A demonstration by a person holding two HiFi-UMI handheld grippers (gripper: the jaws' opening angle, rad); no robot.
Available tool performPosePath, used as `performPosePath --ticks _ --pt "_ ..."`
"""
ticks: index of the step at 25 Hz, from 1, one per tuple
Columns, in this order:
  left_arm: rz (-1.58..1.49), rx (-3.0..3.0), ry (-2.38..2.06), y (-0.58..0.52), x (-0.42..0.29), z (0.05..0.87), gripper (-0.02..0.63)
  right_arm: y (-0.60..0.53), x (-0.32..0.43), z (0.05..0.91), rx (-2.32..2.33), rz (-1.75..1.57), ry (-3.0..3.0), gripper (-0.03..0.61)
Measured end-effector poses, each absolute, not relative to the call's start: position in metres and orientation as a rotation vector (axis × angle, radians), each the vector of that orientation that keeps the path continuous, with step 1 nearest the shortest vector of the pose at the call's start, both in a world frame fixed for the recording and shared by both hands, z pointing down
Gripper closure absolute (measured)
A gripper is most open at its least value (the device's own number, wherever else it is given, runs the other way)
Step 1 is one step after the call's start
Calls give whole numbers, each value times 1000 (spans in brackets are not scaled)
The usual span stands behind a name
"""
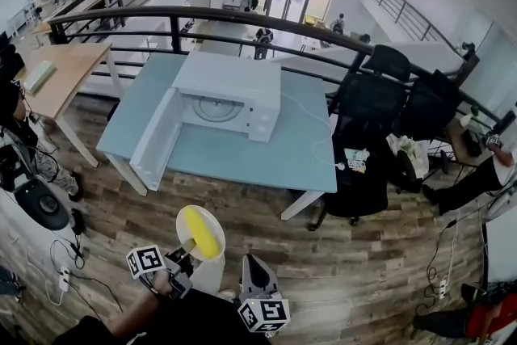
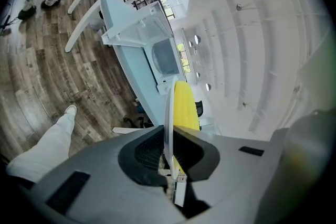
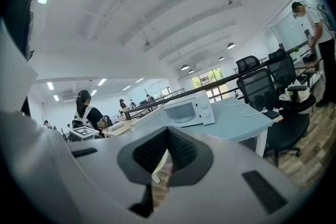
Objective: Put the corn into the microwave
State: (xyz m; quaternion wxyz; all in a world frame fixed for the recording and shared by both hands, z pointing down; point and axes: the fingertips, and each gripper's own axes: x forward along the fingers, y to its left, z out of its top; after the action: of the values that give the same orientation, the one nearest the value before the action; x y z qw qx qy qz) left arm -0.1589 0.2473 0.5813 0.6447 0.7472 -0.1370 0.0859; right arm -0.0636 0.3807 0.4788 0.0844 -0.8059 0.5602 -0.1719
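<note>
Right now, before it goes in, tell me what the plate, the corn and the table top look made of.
Plate: thin, white, slightly translucent edge, so probably plastic or melamine, though ceramic cannot be ruled out. Corn: uniform bright yellow with faint rows, matte; real or a plastic replica, I cannot tell. Table top: pale blue-green, smooth, softly sheened, likely frosted glass or laminate.

1. Head view: high up, tilted steeply down, well back from the surface [image 1: 266, 157]. The left tool [image 1: 187, 249] and right tool [image 1: 253, 262] sit at its bottom edge.
2. Left tool view: rolled sideways, looking along its own jaws. Plate [image 2: 168, 113] edge-on mid-frame, microwave [image 2: 160, 55] far beyond.
3. Right tool view: low, near level, facing the microwave from well apart.
4. Shared by all three: microwave and surface.
</note>
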Motion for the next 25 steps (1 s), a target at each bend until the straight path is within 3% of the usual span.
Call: performPosePath --ticks 25 --pt "184 1645 -364 165 -42 600 586 300 43 494 -2428 -612 1784 570"
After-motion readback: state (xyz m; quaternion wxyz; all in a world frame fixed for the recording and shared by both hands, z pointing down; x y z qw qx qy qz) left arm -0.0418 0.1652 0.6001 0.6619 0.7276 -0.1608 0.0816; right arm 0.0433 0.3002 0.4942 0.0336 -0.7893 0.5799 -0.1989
